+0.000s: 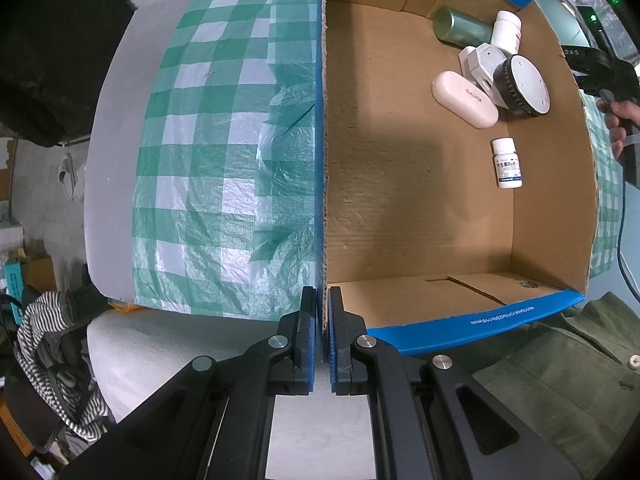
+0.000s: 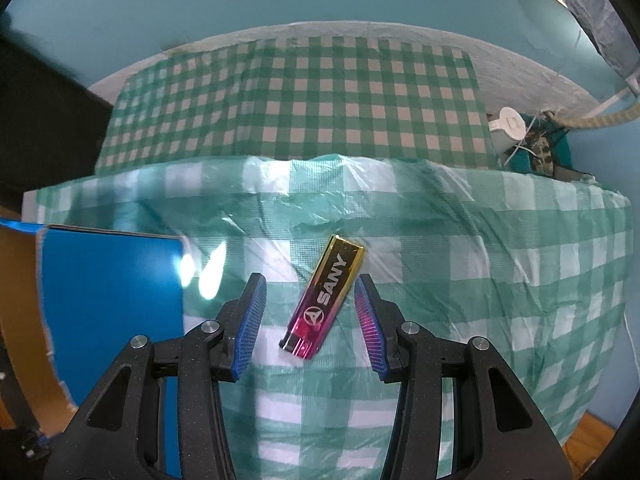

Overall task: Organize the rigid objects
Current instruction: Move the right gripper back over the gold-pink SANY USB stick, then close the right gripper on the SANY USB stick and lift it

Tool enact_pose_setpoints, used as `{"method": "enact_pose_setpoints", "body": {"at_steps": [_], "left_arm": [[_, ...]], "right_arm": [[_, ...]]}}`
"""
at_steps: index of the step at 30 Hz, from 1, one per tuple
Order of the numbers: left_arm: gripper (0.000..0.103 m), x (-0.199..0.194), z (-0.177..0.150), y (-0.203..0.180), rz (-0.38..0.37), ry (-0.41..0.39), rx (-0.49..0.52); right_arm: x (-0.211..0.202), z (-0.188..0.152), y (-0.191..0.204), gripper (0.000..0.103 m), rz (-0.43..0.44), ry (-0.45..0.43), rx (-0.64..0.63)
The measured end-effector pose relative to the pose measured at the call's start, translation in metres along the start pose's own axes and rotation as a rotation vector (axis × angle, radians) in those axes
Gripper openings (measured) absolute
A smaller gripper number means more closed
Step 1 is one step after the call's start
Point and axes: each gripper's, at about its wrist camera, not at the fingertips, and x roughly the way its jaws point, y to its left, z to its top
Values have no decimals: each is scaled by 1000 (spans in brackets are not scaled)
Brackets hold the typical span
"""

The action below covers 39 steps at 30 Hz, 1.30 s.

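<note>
The left gripper [image 1: 322,304] is clenched on the near wall of the cardboard box [image 1: 552,184], close to its corner. The right gripper [image 2: 310,300] is held apart, its pads clear of the gold-and-pink lighter [image 2: 324,298] lying flat between them on the checked tablecloth [image 2: 500,260], beside the box's blue outer wall. Two pill bottles, a white case and a green can are gathered along the box's far wall.

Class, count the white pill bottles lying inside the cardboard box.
2. One bottle lies in the far pile beside the green can; the other lies alone, nearer. The pile may hide more.
</note>
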Motion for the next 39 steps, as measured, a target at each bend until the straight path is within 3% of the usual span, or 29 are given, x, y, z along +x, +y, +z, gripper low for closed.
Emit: {"method": "enact_pose_setpoints", "body": {"at_steps": [13,25,39], "left_arm": [[5,1,0,1,-1,10,-6],[5,4,-1,1,-2,10,-11],[5,4,-1,0,0,9,-5]], "right_arm": [[14,-5,-3,45,-21,-16,2],[10,-13,-6,22,-34,-42,-37],[-25,-31,0,22,15,-110,-147]]}}
